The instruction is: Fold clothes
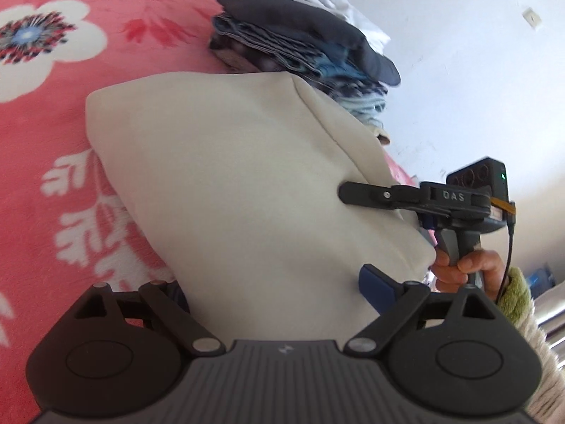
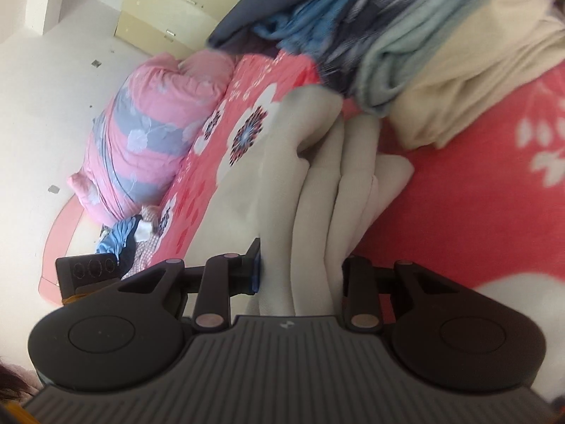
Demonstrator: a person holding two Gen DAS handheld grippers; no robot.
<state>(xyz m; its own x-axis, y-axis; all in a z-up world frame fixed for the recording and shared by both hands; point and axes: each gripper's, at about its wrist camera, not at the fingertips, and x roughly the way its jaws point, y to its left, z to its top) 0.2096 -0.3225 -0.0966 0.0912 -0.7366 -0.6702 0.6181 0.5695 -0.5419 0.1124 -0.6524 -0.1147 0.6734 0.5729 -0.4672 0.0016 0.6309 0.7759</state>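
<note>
Left wrist view: the left gripper is clamping its fingers on the folded cream garment, lying on the red floral bed; stacked clothes are sitting just beyond it.

Right wrist view: the right gripper is pinching the cream garment's layered edge; a beige folded piece is lying just beside the garment, a pink quilt bundle well beyond.

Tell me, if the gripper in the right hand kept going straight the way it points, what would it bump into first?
Probably nothing new: the right gripper already has the folded cream garment between its fingers. Beyond that garment lies the stack of folded clothes on the red floral blanket, though depth is hard to judge.
</note>
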